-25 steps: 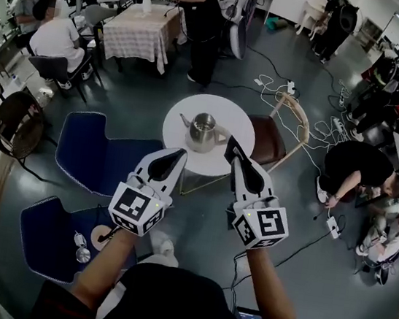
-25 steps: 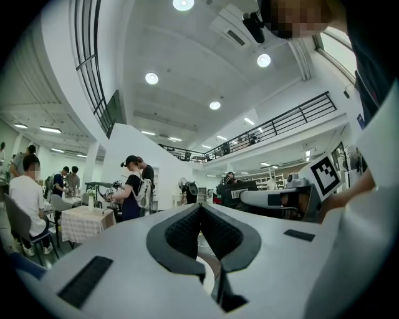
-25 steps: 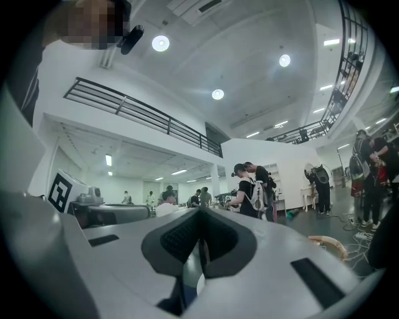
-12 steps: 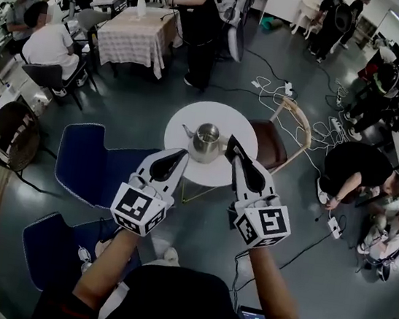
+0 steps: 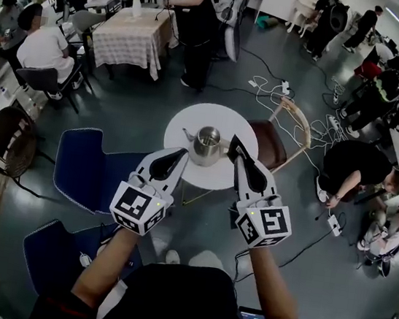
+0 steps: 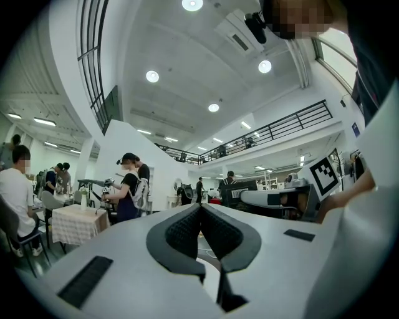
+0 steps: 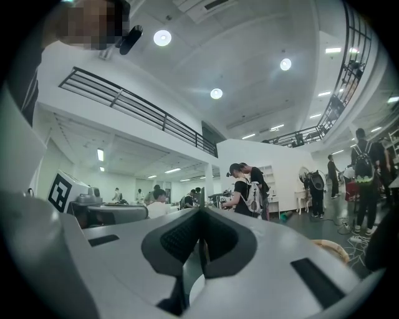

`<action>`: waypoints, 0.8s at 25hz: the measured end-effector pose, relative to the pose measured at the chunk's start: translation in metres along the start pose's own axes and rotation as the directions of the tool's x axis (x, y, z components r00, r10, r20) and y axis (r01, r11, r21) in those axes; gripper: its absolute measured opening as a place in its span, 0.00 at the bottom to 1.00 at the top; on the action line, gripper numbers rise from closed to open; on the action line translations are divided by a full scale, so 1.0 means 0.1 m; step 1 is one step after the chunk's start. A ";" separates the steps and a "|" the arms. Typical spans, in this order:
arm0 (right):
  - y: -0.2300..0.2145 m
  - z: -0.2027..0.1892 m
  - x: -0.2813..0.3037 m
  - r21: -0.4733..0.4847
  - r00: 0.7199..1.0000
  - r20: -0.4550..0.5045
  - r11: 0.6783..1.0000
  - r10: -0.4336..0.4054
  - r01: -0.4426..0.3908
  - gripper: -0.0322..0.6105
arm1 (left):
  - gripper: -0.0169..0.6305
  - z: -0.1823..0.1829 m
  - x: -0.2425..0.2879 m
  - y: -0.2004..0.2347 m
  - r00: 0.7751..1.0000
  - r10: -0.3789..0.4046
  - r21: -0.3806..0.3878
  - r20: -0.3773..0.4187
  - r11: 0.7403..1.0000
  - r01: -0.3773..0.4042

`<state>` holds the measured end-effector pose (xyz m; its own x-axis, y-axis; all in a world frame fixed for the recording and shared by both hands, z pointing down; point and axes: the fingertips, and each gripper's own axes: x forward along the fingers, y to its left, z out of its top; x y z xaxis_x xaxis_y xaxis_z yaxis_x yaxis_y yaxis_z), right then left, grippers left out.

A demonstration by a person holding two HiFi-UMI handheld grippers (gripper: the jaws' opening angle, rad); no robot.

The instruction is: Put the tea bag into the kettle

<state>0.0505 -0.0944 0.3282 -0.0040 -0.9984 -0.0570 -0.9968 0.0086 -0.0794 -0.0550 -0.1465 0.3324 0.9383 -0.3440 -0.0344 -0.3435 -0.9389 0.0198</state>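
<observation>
Left gripper (image 5: 180,153): jaws clenched tip to tip, nothing between them; held above the near rim of the table, near the kettle's left side
Right gripper (image 5: 234,143): jaws pressed together, nothing seen between them; tips over the table, just beside the kettle's right side
Kettle: shiny stainless-steel kettle (image 5: 205,143); upright near the middle of the round white table (image 5: 227,117); spout to the left
Tea bag: cannot be made out in any view
Around: brown wooden-framed chair (image 5: 269,144) at the table's right; blue upholstered chair (image 5: 88,169) at its left
</observation>
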 end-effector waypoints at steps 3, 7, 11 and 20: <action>-0.09 -0.04 0.02 0.001 1.000 -0.009 1.000 -0.010 0.010 0.08 | 0.05 -0.04 0.09 0.01 1.000 -0.005 -0.007 -0.004 1.000 0.005; -0.21 -0.10 0.07 -0.003 1.000 -0.016 1.000 -0.006 0.006 0.08 | 0.05 -0.10 0.21 0.02 1.000 -0.003 -0.016 -0.003 1.000 0.002; -0.31 -0.18 0.17 -0.005 1.000 -0.011 1.000 0.001 -0.001 0.08 | 0.05 -0.22 0.32 0.07 1.000 0.006 -0.017 -0.005 1.000 -0.006; -0.77 -0.28 0.59 0.009 0.998 -0.033 0.998 0.056 -0.055 0.08 | 0.05 -0.33 0.85 0.24 0.998 0.056 -0.023 -0.016 0.998 -0.056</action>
<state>0.1247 -0.1555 0.3591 -0.0622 -0.9977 -0.0287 -0.9943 0.0644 -0.0851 0.0178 -0.1978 0.3627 0.9181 -0.3959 -0.0171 -0.3949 -0.9176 0.0449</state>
